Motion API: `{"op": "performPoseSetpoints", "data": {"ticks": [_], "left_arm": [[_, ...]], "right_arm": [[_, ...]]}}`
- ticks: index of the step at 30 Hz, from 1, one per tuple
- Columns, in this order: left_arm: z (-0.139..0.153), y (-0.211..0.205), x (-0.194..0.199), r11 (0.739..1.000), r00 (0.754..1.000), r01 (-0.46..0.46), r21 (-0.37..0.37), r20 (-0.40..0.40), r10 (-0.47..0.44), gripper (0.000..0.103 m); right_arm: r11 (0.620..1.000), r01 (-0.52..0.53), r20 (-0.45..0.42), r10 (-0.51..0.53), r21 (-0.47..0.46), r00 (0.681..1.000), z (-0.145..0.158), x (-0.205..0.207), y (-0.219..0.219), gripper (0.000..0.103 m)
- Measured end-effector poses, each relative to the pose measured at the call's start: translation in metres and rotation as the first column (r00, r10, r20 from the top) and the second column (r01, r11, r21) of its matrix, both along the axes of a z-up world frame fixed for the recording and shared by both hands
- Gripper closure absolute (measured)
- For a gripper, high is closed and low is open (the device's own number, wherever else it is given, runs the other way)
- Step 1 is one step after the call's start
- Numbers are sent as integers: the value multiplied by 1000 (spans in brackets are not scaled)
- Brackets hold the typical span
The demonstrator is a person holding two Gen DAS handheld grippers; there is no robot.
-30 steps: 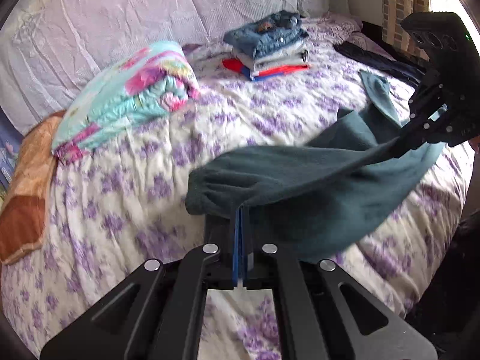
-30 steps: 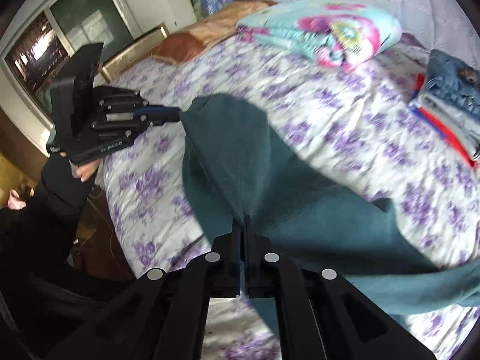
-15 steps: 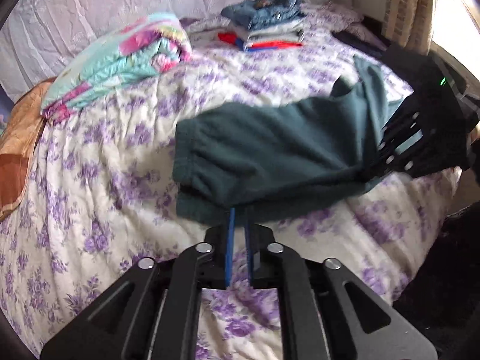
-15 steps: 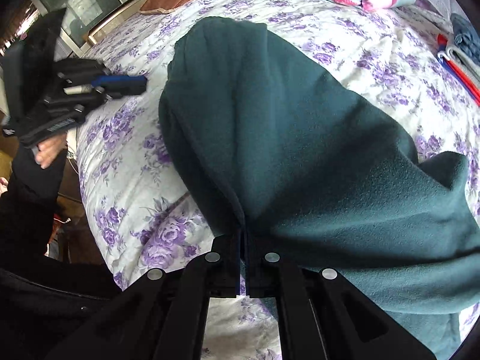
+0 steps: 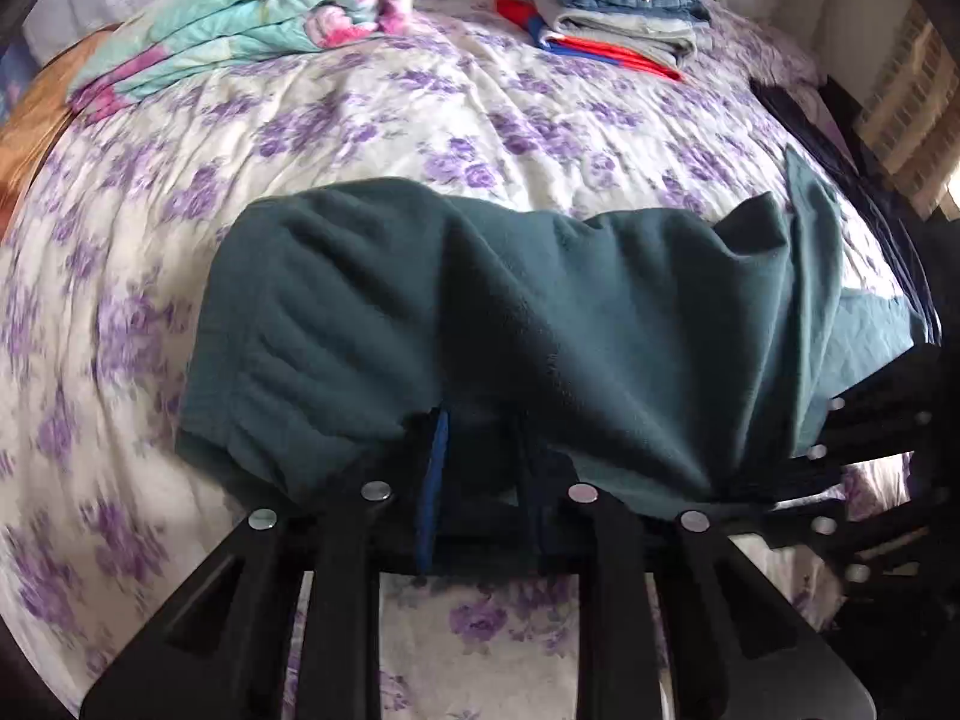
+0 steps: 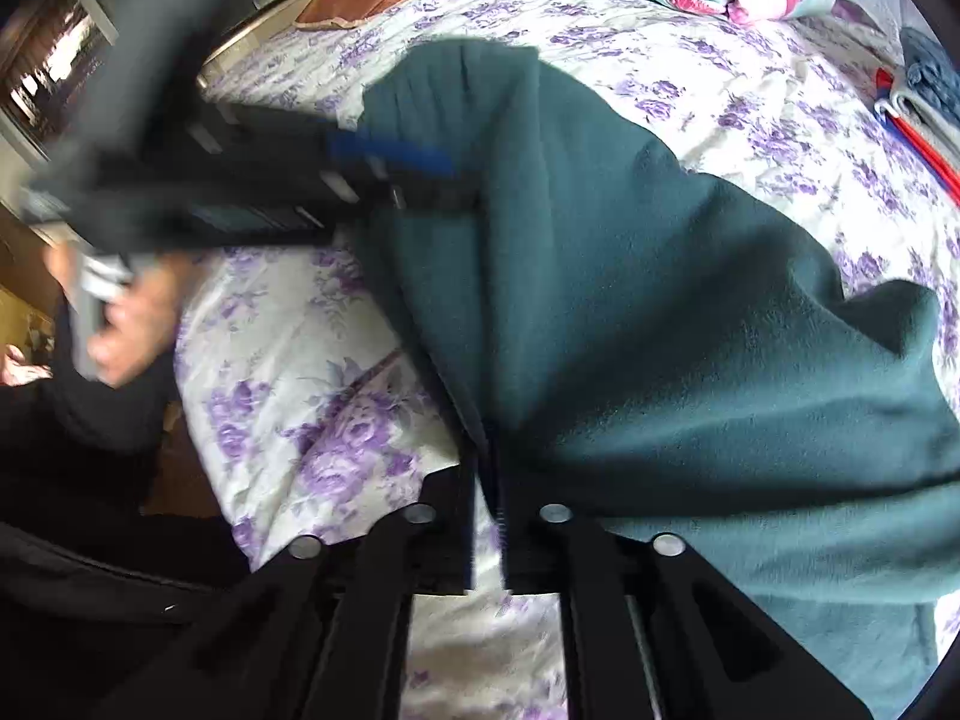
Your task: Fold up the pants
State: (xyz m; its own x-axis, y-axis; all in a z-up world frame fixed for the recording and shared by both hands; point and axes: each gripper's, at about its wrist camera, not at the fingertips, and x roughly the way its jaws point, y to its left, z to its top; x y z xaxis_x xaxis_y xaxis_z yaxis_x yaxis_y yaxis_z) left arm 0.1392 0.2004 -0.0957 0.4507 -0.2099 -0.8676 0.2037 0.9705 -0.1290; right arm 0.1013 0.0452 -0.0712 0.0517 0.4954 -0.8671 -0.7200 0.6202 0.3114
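Teal pants [image 5: 540, 324] are laid folded on the floral bed [image 5: 360, 120]. Both jaw pairs, left hand-held gripper [image 5: 480, 450] and right hand-held gripper [image 6: 489, 480], are opening (narrow gaps, fabric edge between).

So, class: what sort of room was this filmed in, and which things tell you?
Most likely a bedroom at home. A bed with a purple-flowered bedspread fills the view, with a folded floral quilt and a stack of folded clothes lying on it.
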Motion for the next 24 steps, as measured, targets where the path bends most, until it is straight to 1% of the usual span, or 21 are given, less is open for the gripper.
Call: {"op": "performPoseSetpoints", "data": {"ticks": [3,5,6,7,10,11,12,13,15,16,18,19,20,21,22,23,24], "left_arm": [[0,-1,-15,999,999,-46,21,7,46,82],[-2,-2,-18,997,997,-76,24,16,76,82],[-2,-3,-20,996,996,-89,25,22,89,82],[-2,-3,-19,995,995,-99,25,24,99,82],[0,0,-20,993,993,-116,2,20,116,82],[0,2,-21,993,993,-114,-12,17,114,83],[-1,5,-23,993,993,-114,-23,22,114,83],[-1,6,-23,993,993,-113,-32,25,113,83],[-2,7,-22,992,993,-113,-48,28,115,83],[-2,8,-22,992,993,-114,-56,27,116,83],[-3,10,-21,991,993,-114,-73,26,116,83],[-3,10,-21,991,993,-113,-78,28,115,83],[-3,10,-22,991,993,-111,-79,31,113,83],[-3,10,-22,991,993,-108,-79,36,111,83],[-3,9,-23,991,993,-106,-78,42,110,83],[-4,9,-24,991,993,-107,-76,48,110,83],[-4,9,-24,991,992,-108,-73,51,112,83]], "right_arm": [[997,19,32,-21,80,999,26,1,-6,86],[993,65,77,-72,94,994,32,8,-6,92],[993,79,94,-87,82,992,28,11,-1,97],[994,81,82,-86,67,993,19,15,3,100],[998,60,-34,-60,3,998,-15,31,12,100],[998,63,-25,-63,5,998,-21,30,14,102],[998,66,-18,-66,18,998,-19,31,14,102],[997,76,-42,-75,23,996,-17,34,11,102],[989,142,-110,-136,46,985,-3,49,-7,99],[984,171,-101,-166,49,981,6,56,-19,97],[967,252,-28,-252,33,967,33,74,-53,96],[946,323,6,-323,7,946,47,92,-75,83],[916,400,34,-399,-28,916,58,112,-100,67],[874,481,68,-477,-66,877,67,132,-127,63],[814,568,108,-558,-119,823,73,156,-158,63],[749,641,136,-626,-167,768,75,178,-186,63],[673,708,144,-695,-214,704,74,202,-218,63]]}}
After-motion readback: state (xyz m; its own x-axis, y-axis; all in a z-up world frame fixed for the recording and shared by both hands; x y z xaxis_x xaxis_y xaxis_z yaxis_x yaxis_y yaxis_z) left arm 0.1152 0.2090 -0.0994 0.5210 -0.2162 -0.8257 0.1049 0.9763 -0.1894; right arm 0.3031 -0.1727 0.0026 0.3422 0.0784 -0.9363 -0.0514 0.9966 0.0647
